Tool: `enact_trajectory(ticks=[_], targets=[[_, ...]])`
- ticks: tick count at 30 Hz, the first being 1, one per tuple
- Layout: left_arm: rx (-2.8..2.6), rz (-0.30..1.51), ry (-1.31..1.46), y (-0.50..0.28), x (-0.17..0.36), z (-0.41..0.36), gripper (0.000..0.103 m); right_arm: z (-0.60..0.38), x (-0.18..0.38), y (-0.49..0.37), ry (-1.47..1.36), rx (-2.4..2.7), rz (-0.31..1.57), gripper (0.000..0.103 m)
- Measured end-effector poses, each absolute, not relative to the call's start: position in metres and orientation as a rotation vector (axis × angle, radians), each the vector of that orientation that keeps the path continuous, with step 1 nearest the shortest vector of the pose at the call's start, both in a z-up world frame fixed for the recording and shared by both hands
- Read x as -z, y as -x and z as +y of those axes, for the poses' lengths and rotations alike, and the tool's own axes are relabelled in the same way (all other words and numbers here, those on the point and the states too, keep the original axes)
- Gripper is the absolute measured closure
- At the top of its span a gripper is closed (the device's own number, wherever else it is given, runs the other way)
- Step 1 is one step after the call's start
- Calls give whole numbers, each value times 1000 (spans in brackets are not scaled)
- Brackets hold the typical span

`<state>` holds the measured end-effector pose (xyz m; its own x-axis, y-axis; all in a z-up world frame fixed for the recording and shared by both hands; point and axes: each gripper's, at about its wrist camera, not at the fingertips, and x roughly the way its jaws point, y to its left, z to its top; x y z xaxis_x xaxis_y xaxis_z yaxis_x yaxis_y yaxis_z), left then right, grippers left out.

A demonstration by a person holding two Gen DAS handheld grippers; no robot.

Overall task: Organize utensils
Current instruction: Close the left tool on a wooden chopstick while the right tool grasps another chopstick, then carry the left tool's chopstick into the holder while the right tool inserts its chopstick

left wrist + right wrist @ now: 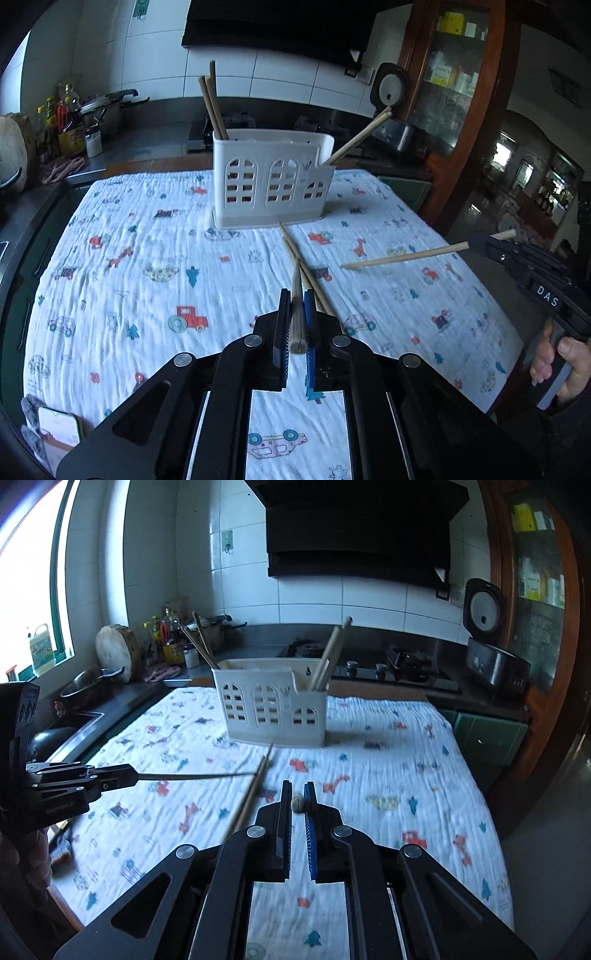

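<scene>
We find the white holder (273, 181) on the cloth (147, 280) already carrying chopsticks at both ends; the left gripper (298, 314) is clamped on one chopstick (296, 291), the right gripper (298, 805) on another (406, 255), both clear of the cloth; a pair (295, 251) lies before the holder, so we judge the job roughly half done
</scene>
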<state>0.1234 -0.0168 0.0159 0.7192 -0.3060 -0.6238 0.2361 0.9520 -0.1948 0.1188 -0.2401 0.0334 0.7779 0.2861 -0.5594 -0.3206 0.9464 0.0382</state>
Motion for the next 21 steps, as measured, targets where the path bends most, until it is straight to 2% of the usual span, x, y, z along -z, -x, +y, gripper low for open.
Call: enact_trajectory(ticks=[4, 15, 21], targets=[[303, 652, 65, -127, -43, -17, 97, -233, -54, -130, 87, -363, 587, 96], [348, 640, 28, -167, -82, -24, 97, -217, -116, -171, 135, -433, 566, 96], [342, 562, 13, -187, -129, -22, 97, -213, -154, -204, 131, -457, 562, 96]])
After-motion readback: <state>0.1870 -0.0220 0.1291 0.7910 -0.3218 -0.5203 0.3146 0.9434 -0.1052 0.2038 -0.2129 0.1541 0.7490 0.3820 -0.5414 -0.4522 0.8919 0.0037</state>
